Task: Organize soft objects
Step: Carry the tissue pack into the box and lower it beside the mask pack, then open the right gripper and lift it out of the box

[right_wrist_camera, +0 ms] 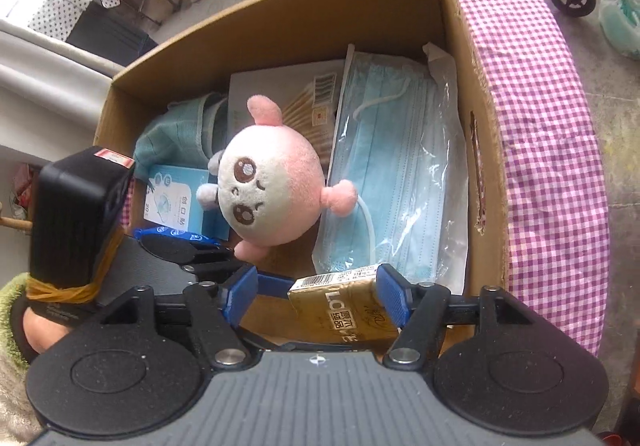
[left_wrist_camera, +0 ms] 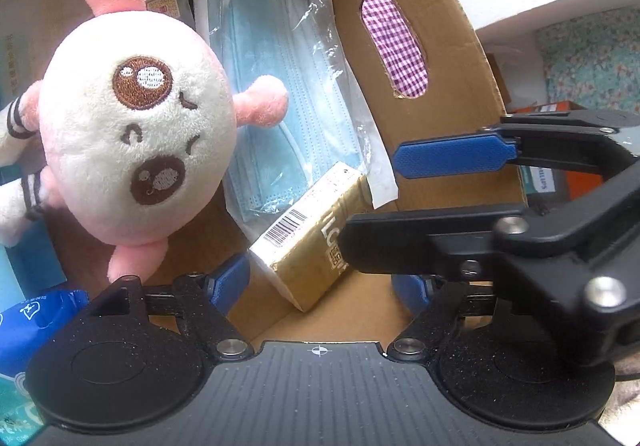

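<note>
a: any sign of the plush toy [right_wrist_camera: 272,190]?

b: down inside the cardboard box [right_wrist_camera: 280,18], near the middle, face up, one pink ear toward the far wall. lying partly over a flat white carton [right_wrist_camera: 280,86], pink arm touching a clear bag of blue face masks [right_wrist_camera: 400,174].

a: and along the right wall?

b: only that bag of masks, stretched along the wall with the oval handle hole. purple checked cloth [right_wrist_camera: 552,150] outside that wall, also showing through the hole in the left wrist view.

a: left of the toy?

b: a teal cloth [right_wrist_camera: 176,138] bunched in the far left corner, a pale blue plaster box [right_wrist_camera: 176,198] in front of it, then a dark blue wipes pack [left_wrist_camera: 36,322] at the near left.

a: state of the right gripper [right_wrist_camera: 316,296]?

b: released. jaws apart around a gold tissue pack [right_wrist_camera: 344,310] at the near side of the box. right pad against the pack's end, left pad clear of it, with bare cardboard showing in the gap. pack tilted, far end touching the mask bag.

a: left gripper [left_wrist_camera: 320,286]?

b: released too, jaws wide, nothing clasped. pointing down into the box just beside the toy, the same gold pack lying ahead of its fingers. crossed on the right by the other gripper, one black finger over the pack's end.
</note>
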Tool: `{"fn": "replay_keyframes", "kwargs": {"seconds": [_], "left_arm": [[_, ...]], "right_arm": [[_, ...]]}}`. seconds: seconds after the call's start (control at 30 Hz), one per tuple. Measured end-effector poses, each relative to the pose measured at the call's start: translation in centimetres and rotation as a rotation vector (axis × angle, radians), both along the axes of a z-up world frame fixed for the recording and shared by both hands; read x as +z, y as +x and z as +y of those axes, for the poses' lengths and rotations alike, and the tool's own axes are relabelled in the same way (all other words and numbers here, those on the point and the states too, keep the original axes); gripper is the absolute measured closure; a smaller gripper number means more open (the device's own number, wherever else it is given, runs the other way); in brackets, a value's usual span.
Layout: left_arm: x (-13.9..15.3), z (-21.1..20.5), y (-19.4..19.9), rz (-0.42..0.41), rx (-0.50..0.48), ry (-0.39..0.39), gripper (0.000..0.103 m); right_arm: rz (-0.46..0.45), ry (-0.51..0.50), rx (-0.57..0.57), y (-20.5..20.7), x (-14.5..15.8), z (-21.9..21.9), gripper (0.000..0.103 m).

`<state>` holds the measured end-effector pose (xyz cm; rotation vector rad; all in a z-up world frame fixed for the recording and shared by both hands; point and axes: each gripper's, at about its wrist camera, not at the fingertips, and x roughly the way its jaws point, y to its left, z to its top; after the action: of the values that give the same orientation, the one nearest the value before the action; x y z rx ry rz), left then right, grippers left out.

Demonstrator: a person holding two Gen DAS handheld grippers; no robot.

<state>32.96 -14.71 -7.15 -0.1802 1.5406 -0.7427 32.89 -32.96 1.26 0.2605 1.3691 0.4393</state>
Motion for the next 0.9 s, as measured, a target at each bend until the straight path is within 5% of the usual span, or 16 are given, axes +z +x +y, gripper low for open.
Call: {"fn": "replay_keyframes", "kwargs": {"seconds": [0.4,0.9], "left_arm": [[-0.2,-1.6,0.6,0.048,0.041,-0.011,0.023],[-0.5,-3.7,1.7,0.088,0.131,-0.079,0.013]], "right_arm": [[-0.182,0.135,-0.147,-1.5,4.8,-4.7,0.034],[-0.205,0.240,-0.238,-3.3,3.7,-8.7,0.031]]}}
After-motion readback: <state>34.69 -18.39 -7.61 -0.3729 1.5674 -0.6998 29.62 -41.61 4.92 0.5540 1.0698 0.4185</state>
